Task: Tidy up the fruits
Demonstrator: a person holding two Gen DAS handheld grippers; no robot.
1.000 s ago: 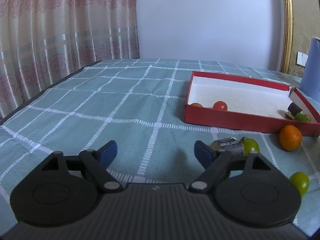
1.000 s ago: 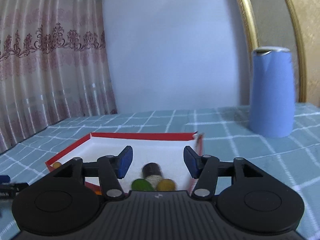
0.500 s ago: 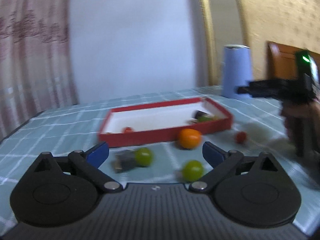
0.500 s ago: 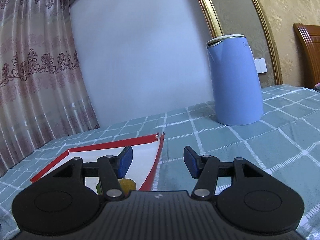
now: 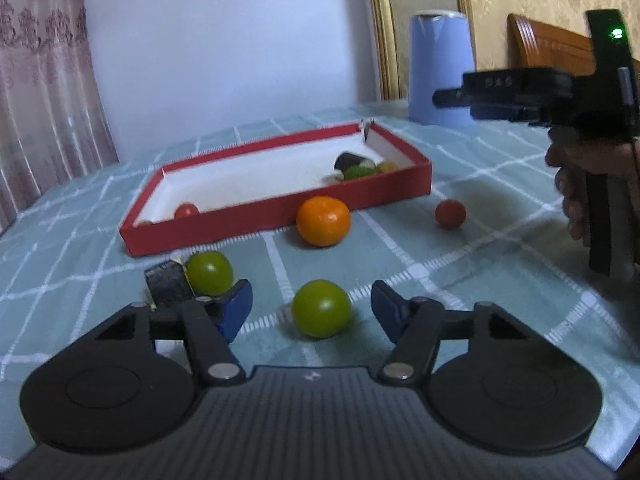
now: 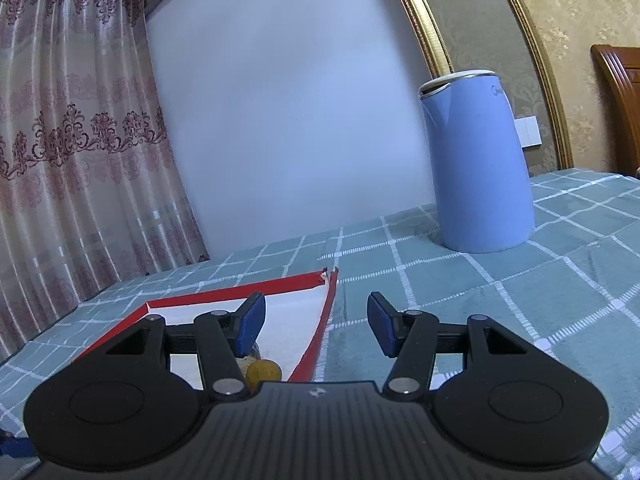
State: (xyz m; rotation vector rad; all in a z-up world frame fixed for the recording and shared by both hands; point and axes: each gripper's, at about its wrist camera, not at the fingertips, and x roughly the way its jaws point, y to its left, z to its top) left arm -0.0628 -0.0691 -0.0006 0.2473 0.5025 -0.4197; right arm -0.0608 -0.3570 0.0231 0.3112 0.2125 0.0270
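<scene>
My left gripper sits low over the checked cloth. Its jaws are closing on either side of a green fruit, and a gap shows at each pad. A second green fruit lies to the left against a dark block. Beyond them are an orange and a small red tomato, both in front of the red box. The box holds a red tomato and a dark, green and yellow cluster. My right gripper is open and empty above the box's right corner.
A tall blue kettle stands on the cloth behind and to the right of the box. A hand holds the other gripper at the right edge of the left wrist view. Curtains hang on the left, and a wooden chair back is at the far right.
The left view swung right from the bare cloth to the loose fruits, and its jaws widened, then narrowed around the green fruit. The right view turned right, off the box's inside toward the kettle.
</scene>
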